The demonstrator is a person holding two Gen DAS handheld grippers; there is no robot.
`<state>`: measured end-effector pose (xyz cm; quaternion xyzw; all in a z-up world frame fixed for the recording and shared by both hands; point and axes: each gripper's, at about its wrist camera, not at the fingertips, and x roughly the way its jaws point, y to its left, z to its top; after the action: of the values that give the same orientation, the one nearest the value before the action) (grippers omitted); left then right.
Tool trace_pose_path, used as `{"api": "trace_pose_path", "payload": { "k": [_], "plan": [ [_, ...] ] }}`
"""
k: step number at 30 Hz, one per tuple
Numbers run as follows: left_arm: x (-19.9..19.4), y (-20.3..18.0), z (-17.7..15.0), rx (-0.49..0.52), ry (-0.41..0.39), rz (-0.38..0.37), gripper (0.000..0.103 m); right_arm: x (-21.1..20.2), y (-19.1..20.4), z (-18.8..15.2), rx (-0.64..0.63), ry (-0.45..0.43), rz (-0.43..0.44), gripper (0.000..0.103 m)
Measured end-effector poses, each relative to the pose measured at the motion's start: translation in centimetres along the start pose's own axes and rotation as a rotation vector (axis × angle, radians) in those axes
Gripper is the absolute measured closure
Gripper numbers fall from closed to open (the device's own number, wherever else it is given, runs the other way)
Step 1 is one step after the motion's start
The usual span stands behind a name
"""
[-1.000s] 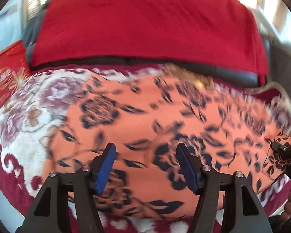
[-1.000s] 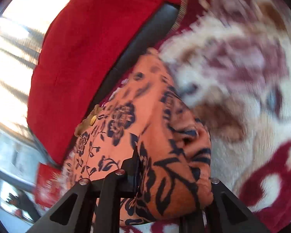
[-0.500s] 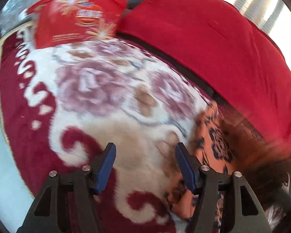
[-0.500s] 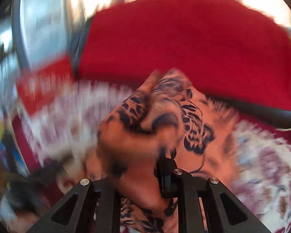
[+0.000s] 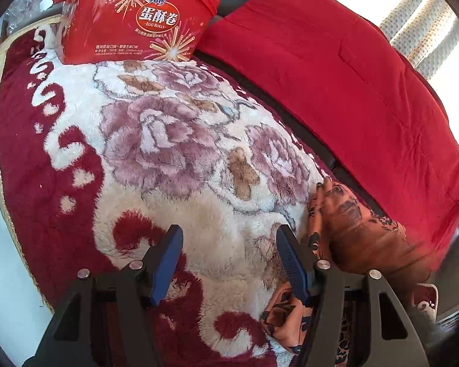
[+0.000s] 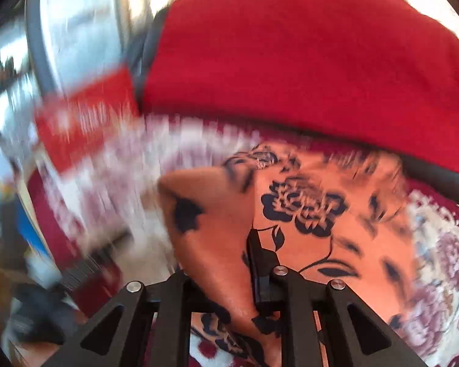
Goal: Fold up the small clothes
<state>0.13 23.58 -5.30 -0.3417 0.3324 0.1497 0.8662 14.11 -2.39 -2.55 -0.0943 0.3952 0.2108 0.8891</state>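
The small garment is orange with a dark blue flower print. In the right wrist view my right gripper [image 6: 238, 244] is shut on a fold of the garment [image 6: 315, 214], held up over the rest of it; the cloth hides the left finger. In the left wrist view my left gripper [image 5: 226, 244] is open and empty over the fluffy floral blanket [image 5: 168, 140]. The garment [image 5: 352, 232] lies bunched just right of its right finger.
A red egg-roll box [image 5: 137, 15] stands at the blanket's far left, blurred in the right wrist view [image 6: 82, 122]. A red cushion [image 5: 336, 70] lies along the back edge, also in the right wrist view [image 6: 306, 61]. The blanket's left edge drops to a pale floor [image 5: 3, 260].
My left gripper swung left off the garment onto bare blanket, still open. My right gripper carried its held fold leftward over the garment, staying shut.
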Motion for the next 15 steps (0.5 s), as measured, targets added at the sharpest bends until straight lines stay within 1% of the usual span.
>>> {"api": "trace_pose_path", "payload": {
  "k": [1,2,3,4,5,6,7,10,11,13,15],
  "plan": [
    [-0.1,0.1,0.0,-0.002,-0.001,-0.001,0.039,2.3,0.9,-1.1,-0.033,0.065,-0.018,0.083],
    [-0.1,0.3,0.1,-0.004,-0.003,0.000,0.039,3.2,1.3,-1.7,-0.057,0.078,-0.026,0.082],
    [-0.2,0.5,0.1,-0.008,-0.005,0.001,0.039,3.0,1.6,-2.2,-0.077,0.058,-0.032,0.079],
    [-0.2,0.7,0.3,-0.014,-0.003,0.000,0.039,2.6,2.0,-2.3,-0.097,0.032,-0.032,0.069],
    [-0.1,0.9,0.4,-0.022,0.003,-0.006,0.039,2.4,2.1,-2.2,-0.107,0.026,-0.023,0.060],
    [0.0,0.9,0.4,-0.027,0.007,-0.011,0.039,2.0,2.3,-2.0,-0.114,0.029,0.016,0.036],
    [0.0,0.9,0.4,-0.030,0.010,-0.017,0.039,1.9,2.6,-2.1,-0.112,0.028,0.057,0.032],
    [-0.3,0.5,0.3,-0.018,0.008,-0.067,0.039,0.2,2.4,-3.3,-0.087,0.004,0.098,0.032],
    [-0.5,0.2,0.2,-0.006,0.004,-0.082,0.039,-0.5,2.1,-4.0,-0.064,-0.010,0.128,0.032],
    [-1.2,-0.4,0.0,0.024,-0.002,-0.140,0.039,-1.7,1.2,-5.1,-0.027,-0.036,0.149,0.032],
    [-2.0,-1.1,-0.3,0.059,-0.009,-0.197,0.039,-3.9,0.2,-6.4,0.016,-0.079,0.165,0.032]
  ]
}}
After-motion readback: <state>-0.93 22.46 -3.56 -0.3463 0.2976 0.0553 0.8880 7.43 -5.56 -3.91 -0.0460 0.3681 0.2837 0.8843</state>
